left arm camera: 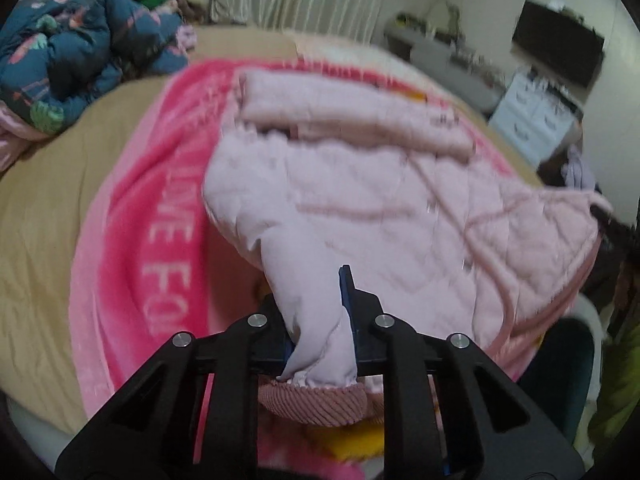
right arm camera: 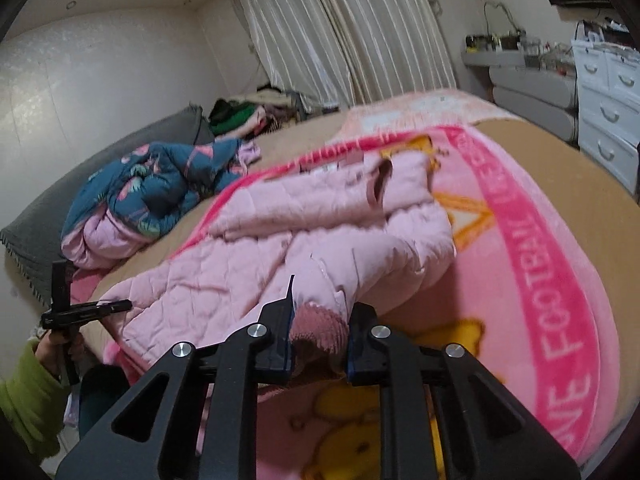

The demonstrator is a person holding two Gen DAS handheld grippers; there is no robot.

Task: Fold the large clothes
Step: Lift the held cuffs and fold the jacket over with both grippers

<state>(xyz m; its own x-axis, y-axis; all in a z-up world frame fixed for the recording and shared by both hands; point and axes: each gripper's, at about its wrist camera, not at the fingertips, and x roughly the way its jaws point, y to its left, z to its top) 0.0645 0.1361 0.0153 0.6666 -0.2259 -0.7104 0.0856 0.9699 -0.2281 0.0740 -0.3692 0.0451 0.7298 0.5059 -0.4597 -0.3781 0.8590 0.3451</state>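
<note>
Pink quilted fabric fills the near part of both views: a pale pink padded jacket (left arm camera: 380,200) lies on the pink blanket (left arm camera: 132,240) that covers the bed. Nearest the left wrist camera, the left gripper (left arm camera: 320,320) is clamped on a bunched corner of the jacket's smooth lining, with a ribbed darker-pink cuff (left arm camera: 316,404) hanging just below the pinch. In the right wrist view, the right gripper (right arm camera: 320,320) is likewise closed on the jacket, its two dark fingers (right arm camera: 280,320) pressing a ribbed cuff-like edge (right arm camera: 320,332) between them. The near edge of the jacket is lifted off the blanket at both pinches, while the rest still lies on it.

Seen from the left gripper, the jacket's long axis runs away from the camera toward the far side of the bed, and a folded sleeve (left arm camera: 352,112) lies crosswise over its far end. Lettering on the blanket runs beside the jacket's left edge.

Beyond the jacket, a dark blue patterned quilt (left arm camera: 80,52) is heaped on the tan sheet (left arm camera: 40,220), well apart from the jacket. Farther still hang striped curtains (right arm camera: 340,32), and a white chest of drawers (right arm camera: 608,100) stands past the jacket's right side. A green sleeve (right arm camera: 28,400) shows at the lower left of the right wrist view, behind the left gripper.
</note>
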